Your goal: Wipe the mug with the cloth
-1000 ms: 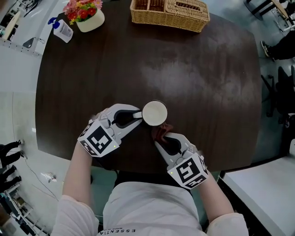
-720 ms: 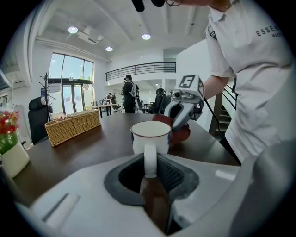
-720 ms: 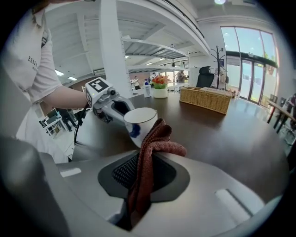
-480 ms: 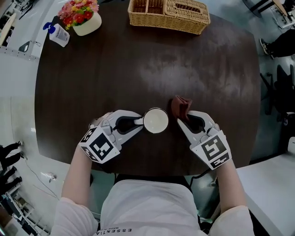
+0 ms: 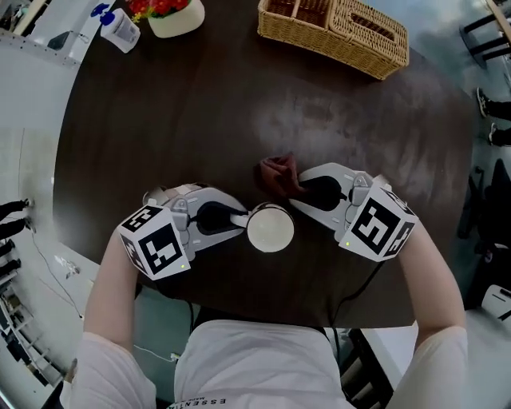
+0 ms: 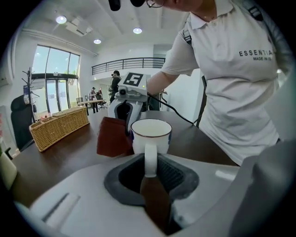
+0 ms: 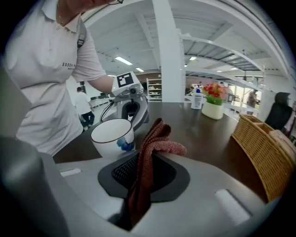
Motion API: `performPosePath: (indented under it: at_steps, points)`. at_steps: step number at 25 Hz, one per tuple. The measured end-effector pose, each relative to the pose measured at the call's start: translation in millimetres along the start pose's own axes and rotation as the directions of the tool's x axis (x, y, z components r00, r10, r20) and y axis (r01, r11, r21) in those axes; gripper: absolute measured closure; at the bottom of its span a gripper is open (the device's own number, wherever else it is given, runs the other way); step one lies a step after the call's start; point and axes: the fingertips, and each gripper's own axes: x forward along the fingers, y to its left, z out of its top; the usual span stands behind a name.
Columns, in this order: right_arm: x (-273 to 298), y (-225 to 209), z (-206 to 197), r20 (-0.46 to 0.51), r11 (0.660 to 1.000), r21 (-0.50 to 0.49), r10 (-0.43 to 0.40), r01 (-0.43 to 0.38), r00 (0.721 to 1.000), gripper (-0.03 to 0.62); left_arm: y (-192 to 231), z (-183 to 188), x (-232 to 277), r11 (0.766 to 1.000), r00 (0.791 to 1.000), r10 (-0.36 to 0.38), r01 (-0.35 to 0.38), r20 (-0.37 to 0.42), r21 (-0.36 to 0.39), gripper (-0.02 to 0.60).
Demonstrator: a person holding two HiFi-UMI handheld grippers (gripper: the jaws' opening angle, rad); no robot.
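Note:
A white mug (image 5: 270, 228) with a dark rim line and a blue mark on its side stands upright on the dark table (image 5: 239, 120), near the front edge. My left gripper (image 5: 242, 217) is shut on the mug's handle (image 6: 150, 155) from the left. A reddish-brown cloth (image 5: 277, 176) hangs pinched in my right gripper (image 5: 292, 190), which is shut on it just behind and to the right of the mug. In the right gripper view the cloth (image 7: 150, 157) stands beside the mug (image 7: 112, 137), close to its side; whether they touch I cannot tell.
A wicker basket (image 5: 335, 32) sits at the table's far edge. A white pot of red flowers (image 5: 172, 14) and a small blue-capped bottle (image 5: 118, 28) stand at the far left. Bare table lies between these and the mug.
My right gripper has carried the cloth from the mug's near right side, out to the right, then round to the far side of the mug. The mug and left gripper shifted slightly toward me.

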Motion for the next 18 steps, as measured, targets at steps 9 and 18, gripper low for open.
performPosePath:
  at_steps: [9,18]
  points:
    - [24,5,13,-0.175,0.884,-0.401,0.182,-0.239,0.968,0.516,5,-3,0,0.998,0.999,0.034,-0.033,0.002,-0.046,0.506]
    - [20,15,5,-0.299,0.788,-0.485,0.258,-0.379,0.919,0.516,7,-4,-4,0.994,0.998,0.059,-0.059,0.003,-0.088,0.505]
